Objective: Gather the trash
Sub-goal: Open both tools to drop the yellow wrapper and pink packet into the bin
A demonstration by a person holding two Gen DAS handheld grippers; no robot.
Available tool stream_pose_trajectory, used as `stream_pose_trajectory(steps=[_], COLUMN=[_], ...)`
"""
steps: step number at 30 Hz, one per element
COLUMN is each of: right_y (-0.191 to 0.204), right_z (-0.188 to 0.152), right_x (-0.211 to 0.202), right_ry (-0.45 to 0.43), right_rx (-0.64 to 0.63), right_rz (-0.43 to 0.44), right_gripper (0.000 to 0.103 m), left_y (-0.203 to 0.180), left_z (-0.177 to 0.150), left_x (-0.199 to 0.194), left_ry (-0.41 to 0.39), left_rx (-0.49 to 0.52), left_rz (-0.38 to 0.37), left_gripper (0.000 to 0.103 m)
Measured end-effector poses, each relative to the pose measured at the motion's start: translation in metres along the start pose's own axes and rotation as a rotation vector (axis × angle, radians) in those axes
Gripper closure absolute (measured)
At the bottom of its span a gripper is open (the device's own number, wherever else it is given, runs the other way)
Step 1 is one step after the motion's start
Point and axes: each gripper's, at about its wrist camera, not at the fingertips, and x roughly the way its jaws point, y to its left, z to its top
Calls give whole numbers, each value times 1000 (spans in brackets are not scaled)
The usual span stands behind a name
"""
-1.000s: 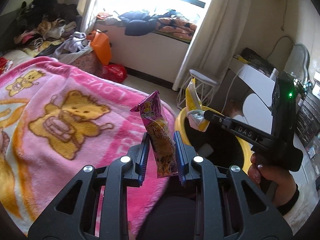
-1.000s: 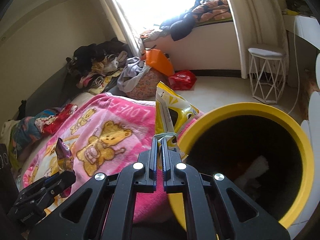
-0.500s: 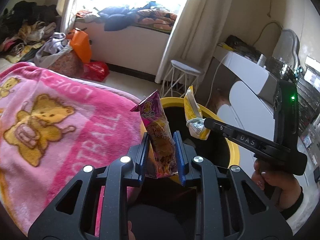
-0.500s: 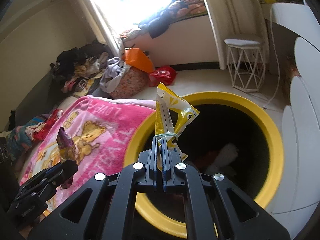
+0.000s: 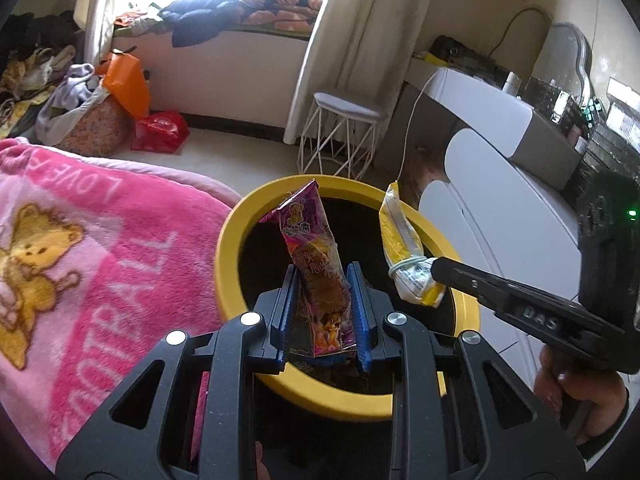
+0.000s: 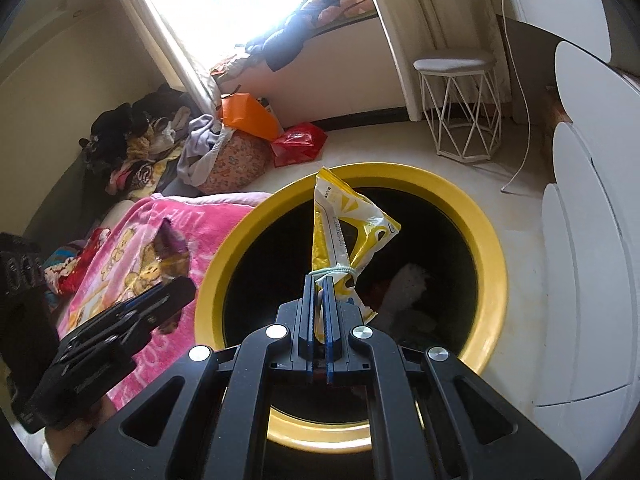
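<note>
My left gripper (image 5: 322, 276) is shut on a purple snack wrapper (image 5: 316, 264) and holds it upright over the near rim of a yellow-rimmed black trash bin (image 5: 228, 264). My right gripper (image 6: 319, 280) is shut on a yellow and white wrapper (image 6: 344, 232) tied with a rubber band, held above the bin's opening (image 6: 492, 264). The yellow wrapper (image 5: 404, 252) and right gripper (image 5: 436, 272) also show in the left wrist view. The left gripper (image 6: 176, 284) with its purple wrapper (image 6: 170, 248) shows at the left of the right wrist view. White and reddish trash lies inside the bin.
A pink teddy-bear blanket (image 5: 80, 264) covers the bed left of the bin. A white wire stool (image 5: 340, 136) stands behind the bin. White furniture (image 6: 584, 240) is to the right. Clothes, an orange bag (image 5: 128, 84) and a red bag (image 5: 160, 132) lie by the window wall.
Both grippers have moved right from over the blanket to above the bin, each still holding its wrapper. The bin now fills the centre of both views.
</note>
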Motion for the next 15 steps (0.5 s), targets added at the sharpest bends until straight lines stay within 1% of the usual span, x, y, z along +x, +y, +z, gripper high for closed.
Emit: stream_pose_trajectory(steps=[5, 6, 7, 8, 9, 10, 11, 12, 13, 14, 15], right_y=[-5, -6, -6, -8, -10, -10, -11, -11, -12, -12, -12], right_z=[-1, -2, -2, -2, -2, -1, -1, -2, -2, -2, -2], right_x=[-1, -1, -1, -1, -1, -1, -2, -3, -3, -4, -3], right_ry=[1, 6, 10, 10, 8, 6, 2, -2, -6, -7, -6], right_rx=[-1, 2, 6, 12, 21, 27, 33, 37, 42, 44, 44], right_rz=[-4, -4, -8, -17, -16, -15, -20, -26, -27, -27, -30], right_gripper=[99, 97, 97, 96, 91, 84, 79, 73, 72, 72, 71], left_y=[-5, -5, -5, -5, -5, -4, -3, -2, -1, -1, -1], left_z=[3, 3, 3, 4, 4, 4, 3, 3, 3, 3, 3], left_x=[13, 15, 18, 18, 19, 21, 22, 23, 23, 22, 22], left_ry=[17, 21, 29, 33, 34, 37, 46, 52, 52, 49, 48], left_rx=[21, 25, 31, 38, 46, 51, 45, 40, 38, 37, 36], left_rz=[-6, -13, -26, -29, -25, -23, -32, -38, -39, -39, -38], left_gripper=[83, 83, 82, 79, 72, 66, 55, 50, 49, 45, 37])
